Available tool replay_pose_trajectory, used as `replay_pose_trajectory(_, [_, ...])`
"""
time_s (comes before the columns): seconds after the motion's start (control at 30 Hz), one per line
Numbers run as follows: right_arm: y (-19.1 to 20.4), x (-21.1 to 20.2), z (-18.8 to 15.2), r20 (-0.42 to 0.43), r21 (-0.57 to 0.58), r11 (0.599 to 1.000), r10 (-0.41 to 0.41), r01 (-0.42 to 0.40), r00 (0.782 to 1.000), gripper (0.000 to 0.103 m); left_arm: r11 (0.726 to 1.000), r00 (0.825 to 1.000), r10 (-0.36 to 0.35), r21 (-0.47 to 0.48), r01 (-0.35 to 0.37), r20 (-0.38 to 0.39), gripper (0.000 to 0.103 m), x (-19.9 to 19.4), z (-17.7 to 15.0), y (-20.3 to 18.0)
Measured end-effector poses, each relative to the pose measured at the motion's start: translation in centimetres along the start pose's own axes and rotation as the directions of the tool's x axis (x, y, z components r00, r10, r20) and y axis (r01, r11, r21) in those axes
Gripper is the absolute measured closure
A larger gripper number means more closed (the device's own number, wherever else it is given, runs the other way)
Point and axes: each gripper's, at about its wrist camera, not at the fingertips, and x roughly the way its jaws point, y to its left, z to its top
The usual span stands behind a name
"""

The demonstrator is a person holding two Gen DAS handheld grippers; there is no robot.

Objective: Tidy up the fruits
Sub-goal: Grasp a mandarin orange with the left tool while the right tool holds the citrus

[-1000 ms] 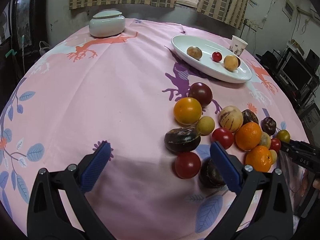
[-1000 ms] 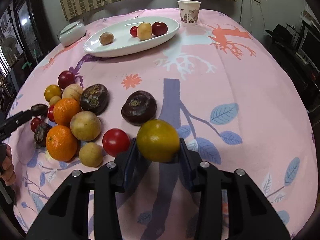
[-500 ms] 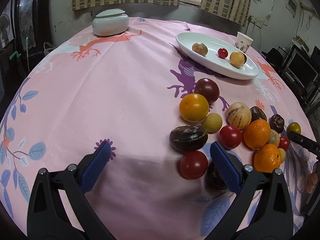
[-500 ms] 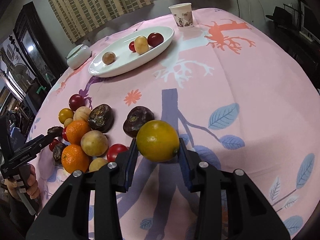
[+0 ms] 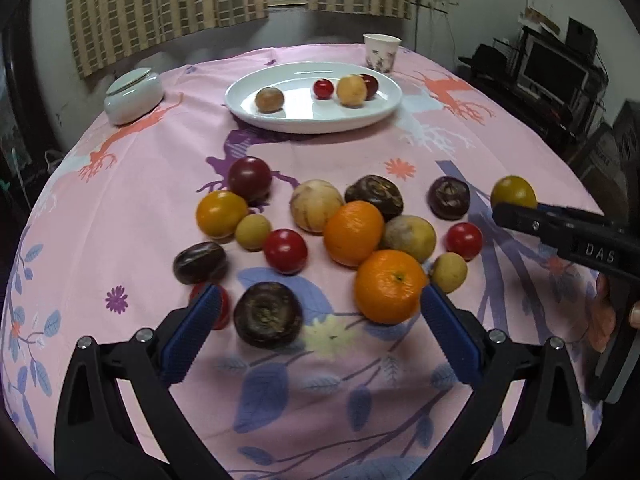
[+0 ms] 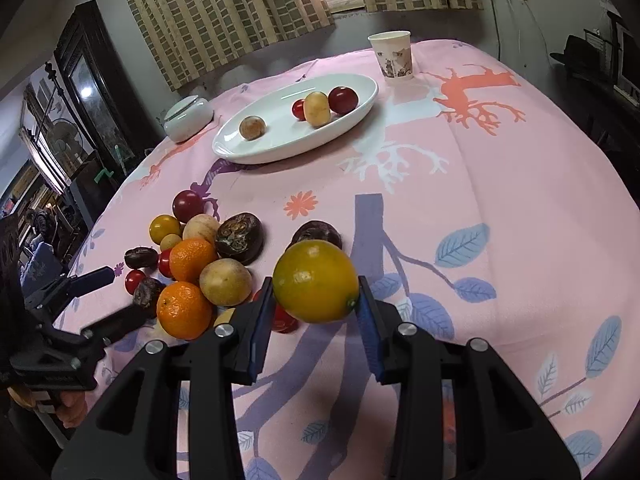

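The right gripper (image 6: 316,312) squeezes a round yellow-green citrus fruit (image 6: 315,281) between its two blue pads, up above the pink tablecloth (image 6: 500,184). The left gripper (image 5: 316,322) is spread wide and holds nothing; a bumpy orange tangerine (image 5: 390,286) lies just inside its right pad and a dark purple wrinkled fruit (image 5: 267,314) sits between the pads. Past the pile of loose fruit, farther from the tangerine, the white oval plate (image 5: 280,118) holds four small fruits.
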Motion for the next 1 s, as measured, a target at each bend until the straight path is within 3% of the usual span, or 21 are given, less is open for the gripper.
replay_pose_trajectory(0.2, [0.1,-0.2,-0.1,0.000,-0.002,1.000,0.009,-0.009,1.000,0.063,0.999,1.000,0.000,0.050,0.000,0.005,0.004,0.7,0.1,-2.3])
replay_pose_trajectory(0.23, [0.1,-0.2,-0.1,0.002,0.000,1.000,0.009,-0.009,1.000,0.063,0.999,1.000,-0.009,0.048,0.009,0.000,0.012,0.9,0.1,-2.4])
replay_pose_trajectory(0.27, [0.1,-0.2,-0.1,0.005,0.001,1.000,0.009,-0.009,1.000,0.063,0.999,1.000,-0.019,0.046,0.020,-0.012,0.027,1.3,0.3,-2.6])
replay_pose_trajectory(0.33, [0.1,-0.4,-0.2,0.013,0.008,1.000,0.013,-0.013,1.000,0.063,0.998,0.997,-0.046,0.044,0.049,-0.064,0.041,2.3,0.3,-2.7])
replay_pose_trajectory(0.43, [0.0,-0.6,-0.3,0.016,0.011,1.000,0.017,-0.017,1.000,0.063,0.998,0.991,-0.051,0.026,0.054,-0.121,0.042,3.7,-0.1,-2.8])
replay_pose_trajectory(0.5, [0.1,-0.5,-0.3,0.015,0.004,1.000,0.020,-0.020,1.000,0.063,0.999,0.994,-0.042,0.030,0.045,-0.103,0.042,3.8,-0.2,-2.9])
replay_pose_trajectory(0.6, [0.2,-0.5,-0.4,0.012,-0.007,1.000,0.024,-0.024,1.000,0.063,0.998,0.995,-0.051,0.023,0.053,-0.088,0.056,4.0,-0.1,-3.0])
replay_pose_trajectory(0.83, [0.3,-0.4,-0.5,0.007,-0.004,1.000,0.016,-0.016,1.000,0.063,0.998,0.995,-0.057,0.035,0.060,-0.076,0.057,3.1,-0.2,-3.1])
replay_pose_trajectory(1.0, [0.3,-0.3,-0.6,0.009,-0.010,1.000,0.013,-0.013,1.000,0.063,0.998,0.998,-0.049,0.046,0.050,-0.028,0.057,1.2,0.0,-2.6])
